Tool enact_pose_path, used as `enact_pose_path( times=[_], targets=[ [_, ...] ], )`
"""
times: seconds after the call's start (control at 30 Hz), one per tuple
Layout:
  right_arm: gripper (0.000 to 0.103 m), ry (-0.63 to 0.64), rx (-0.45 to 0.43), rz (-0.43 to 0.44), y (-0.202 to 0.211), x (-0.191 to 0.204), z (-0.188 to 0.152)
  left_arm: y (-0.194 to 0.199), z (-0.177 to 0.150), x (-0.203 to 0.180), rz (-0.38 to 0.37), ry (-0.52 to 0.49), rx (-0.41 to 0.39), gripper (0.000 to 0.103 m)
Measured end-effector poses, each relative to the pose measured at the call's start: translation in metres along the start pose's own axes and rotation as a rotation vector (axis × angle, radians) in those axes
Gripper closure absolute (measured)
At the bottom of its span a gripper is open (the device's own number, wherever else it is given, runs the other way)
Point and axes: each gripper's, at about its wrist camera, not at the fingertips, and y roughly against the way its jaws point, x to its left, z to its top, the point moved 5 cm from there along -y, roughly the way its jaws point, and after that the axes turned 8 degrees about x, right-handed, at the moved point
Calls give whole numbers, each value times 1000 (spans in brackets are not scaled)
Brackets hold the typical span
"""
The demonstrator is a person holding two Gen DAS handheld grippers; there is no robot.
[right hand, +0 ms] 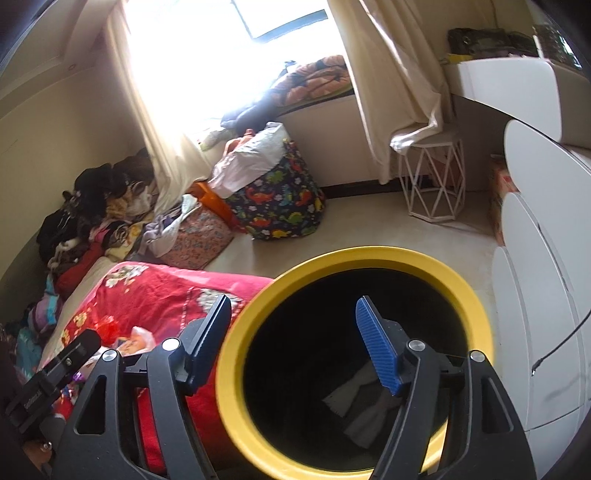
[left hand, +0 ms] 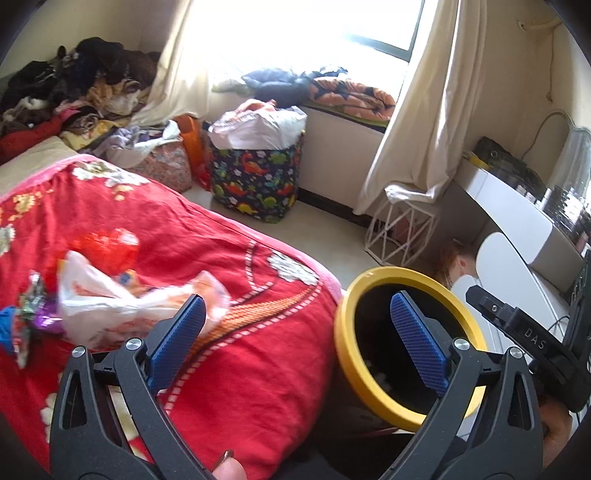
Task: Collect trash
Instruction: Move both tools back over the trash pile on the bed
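- Daylight pours through the window [left hand: 295,26] at 12 o'clock, blown out to pure white glare in both views.
- The curtains [left hand: 436,92] glow beside it.
- The bin [right hand: 351,369] interior stays nearly black.
- Plastic wrappers [left hand: 122,295] at 9 o'clock smear with blur.
- Fisheye bending and dark vignette crowd every corner.

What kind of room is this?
Most likely a bedroom. There is a bed with a red flowered blanket, a heap of clothes at its far end, and a curtained window with bedding on the sill.
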Motion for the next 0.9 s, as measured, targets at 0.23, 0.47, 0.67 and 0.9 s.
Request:
enact_pose_path(
  times=[0.23,0.47,0.67,0.9],
  targets=[
    [31,72,5,45,1,36,-4,24,6,23,45,11,-55,11],
    [29,138,7,86,4,69,-10,39,5,54,83,46,-72,11],
    [27,182,20,121,2,97,-16,50,0,79,124,69,-80,11],
    [26,243,40,153,-2,130,-24,63,-7,111,173,107,-89,11]
  ],
)
